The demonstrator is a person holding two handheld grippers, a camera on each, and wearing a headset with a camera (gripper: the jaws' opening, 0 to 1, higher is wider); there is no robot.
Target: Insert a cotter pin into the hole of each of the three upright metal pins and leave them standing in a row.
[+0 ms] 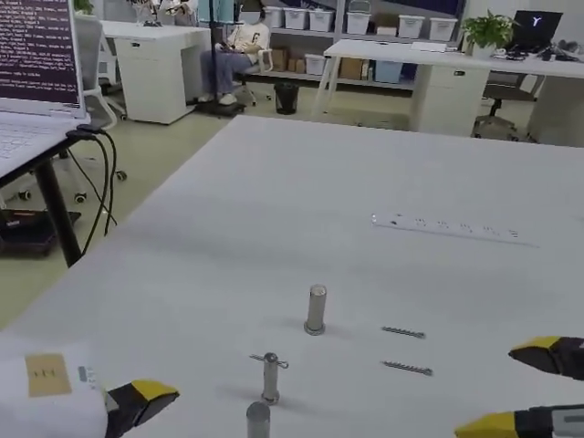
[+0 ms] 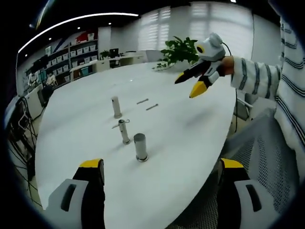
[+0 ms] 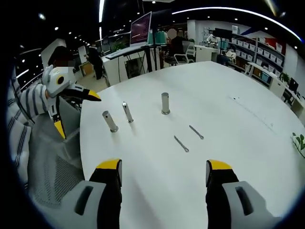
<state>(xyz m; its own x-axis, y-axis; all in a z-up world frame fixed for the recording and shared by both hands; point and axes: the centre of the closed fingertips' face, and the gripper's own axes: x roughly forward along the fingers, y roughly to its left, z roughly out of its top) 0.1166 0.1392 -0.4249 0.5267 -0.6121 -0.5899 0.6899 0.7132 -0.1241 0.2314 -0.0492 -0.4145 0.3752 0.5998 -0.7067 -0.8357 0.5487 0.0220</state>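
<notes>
Three upright metal pins stand in a rough row on the white table (image 1: 274, 201). The far pin (image 1: 316, 308) (image 2: 116, 107) (image 3: 165, 103) is bare. The middle pin (image 1: 270, 376) (image 2: 124, 131) (image 3: 127, 112) has a cotter pin through its top. The near pin (image 1: 258, 420) (image 2: 140, 147) (image 3: 109, 121) is bare. Two loose cotter pins (image 1: 403, 332) (image 1: 407, 369) (image 3: 196, 132) (image 3: 180, 143) lie to the right of the row. My left gripper (image 1: 146, 401) (image 2: 161, 167) is open, near the front edge left of the pins. My right gripper (image 1: 493, 391) (image 3: 163, 169) is open, right of the loose cotter pins.
A white power strip (image 1: 452, 228) lies farther back on the table. A laptop (image 1: 36, 64) sits on a side stand at the left with cables hanging. Desks, shelves and a seated person are in the background.
</notes>
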